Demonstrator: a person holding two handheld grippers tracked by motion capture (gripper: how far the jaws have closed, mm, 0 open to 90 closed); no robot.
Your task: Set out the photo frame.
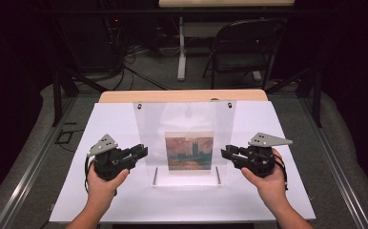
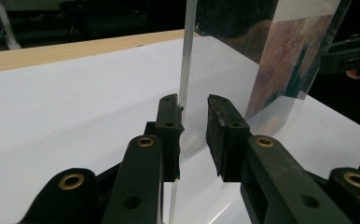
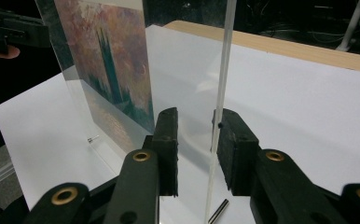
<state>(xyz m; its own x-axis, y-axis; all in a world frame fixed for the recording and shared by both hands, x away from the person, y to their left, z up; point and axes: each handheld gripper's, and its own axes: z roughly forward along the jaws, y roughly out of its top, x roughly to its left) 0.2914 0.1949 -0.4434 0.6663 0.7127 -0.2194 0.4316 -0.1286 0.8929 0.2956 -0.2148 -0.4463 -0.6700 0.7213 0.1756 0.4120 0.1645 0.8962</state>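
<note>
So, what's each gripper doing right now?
Left gripper: open, astride the clear panel's edge.
Right gripper: open, astride its other edge.

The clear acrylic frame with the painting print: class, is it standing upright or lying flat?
Upright: the acrylic frame stands on the white sheet, its thin edges rising vertically between each gripper's jaws.

**Clear gloss against matt black**

The acrylic frame (image 1: 184, 138) is clear, smooth, glossy plastic with reflections; its painted print (image 1: 189, 151) looks matt. White sheet (image 1: 110, 119) is smooth and matt over the desk's (image 1: 182, 96) pale wood. Each hand-held gripper (image 1: 141, 151) (image 1: 226, 152) is matt black plastic with brass-coloured bushings and rough pads (image 2: 169, 126).
</note>
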